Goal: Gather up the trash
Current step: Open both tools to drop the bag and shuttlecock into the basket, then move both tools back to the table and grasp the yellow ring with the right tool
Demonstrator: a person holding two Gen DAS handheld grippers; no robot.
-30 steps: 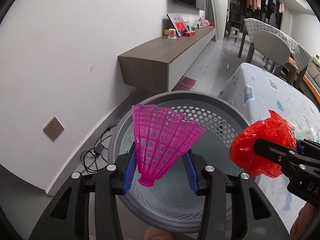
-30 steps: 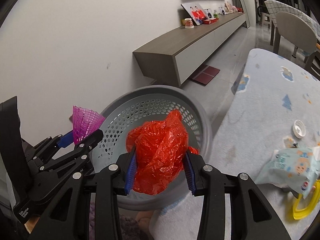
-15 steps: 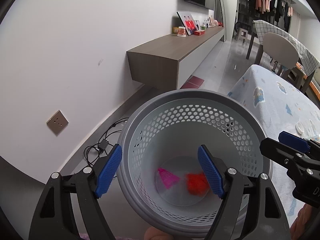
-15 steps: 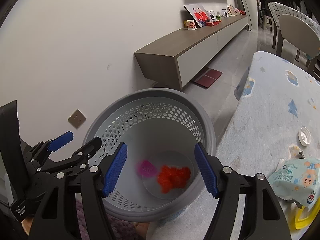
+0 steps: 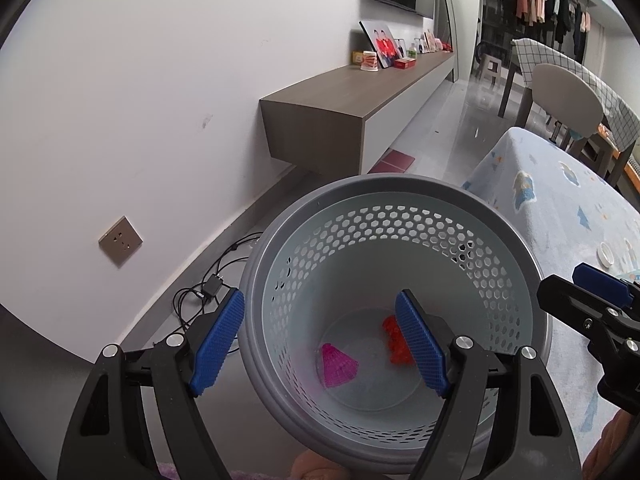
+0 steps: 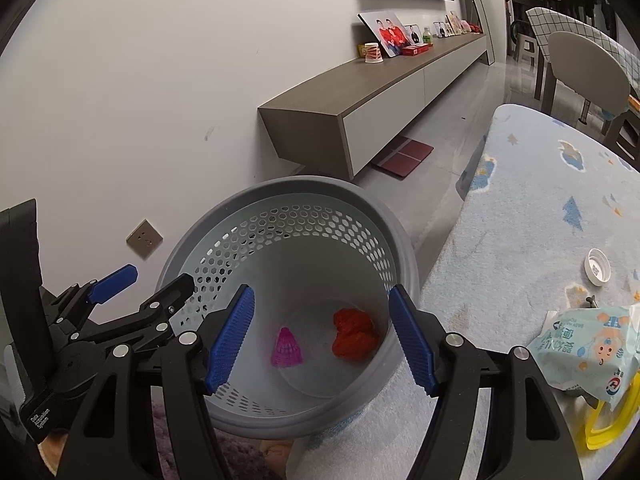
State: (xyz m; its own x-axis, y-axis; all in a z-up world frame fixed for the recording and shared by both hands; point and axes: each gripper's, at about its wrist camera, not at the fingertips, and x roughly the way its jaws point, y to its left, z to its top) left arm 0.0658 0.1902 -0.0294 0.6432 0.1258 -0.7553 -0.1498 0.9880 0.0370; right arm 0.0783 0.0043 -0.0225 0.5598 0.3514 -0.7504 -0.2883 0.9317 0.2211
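Left wrist view: left gripper (image 5: 320, 342) released, blue pads spread wide and empty, poised above the grey perforated basket (image 5: 400, 188); on the basket floor, a pink shuttlecock (image 5: 338, 366) lying on its side to the left, and just right of it a crumpled red plastic bag (image 5: 394, 340), partly hidden behind the right pad. At the far right edge, the right gripper (image 5: 600, 296) seen side-on, also empty. Left of the basket, a wall socket (image 5: 120, 240) and tangled cables (image 5: 208, 292) on the floor. Right wrist view: right gripper (image 6: 322, 340) released, nothing between its pads, aimed into the same basket (image 6: 304, 184); shuttlecock (image 6: 286, 348) and red bag (image 6: 354, 334) resting near each other on the bottom, apparently apart. Left gripper (image 6: 140, 284) open at the near left rim. To the right, on the patterned tablecloth (image 6: 540, 208), likely remaining trash: a white bottle cap (image 6: 598, 268), a wet-wipe packet (image 6: 588, 344) and a yellow ring-shaped item (image 6: 612, 420) partly under it. Step in hand judged as release completed over the basket. For a clean follow-through: lift clear of the rim before swinging right, keep pads wide, approach the small flat cap from above, and grip the soft packet across its narrow side.
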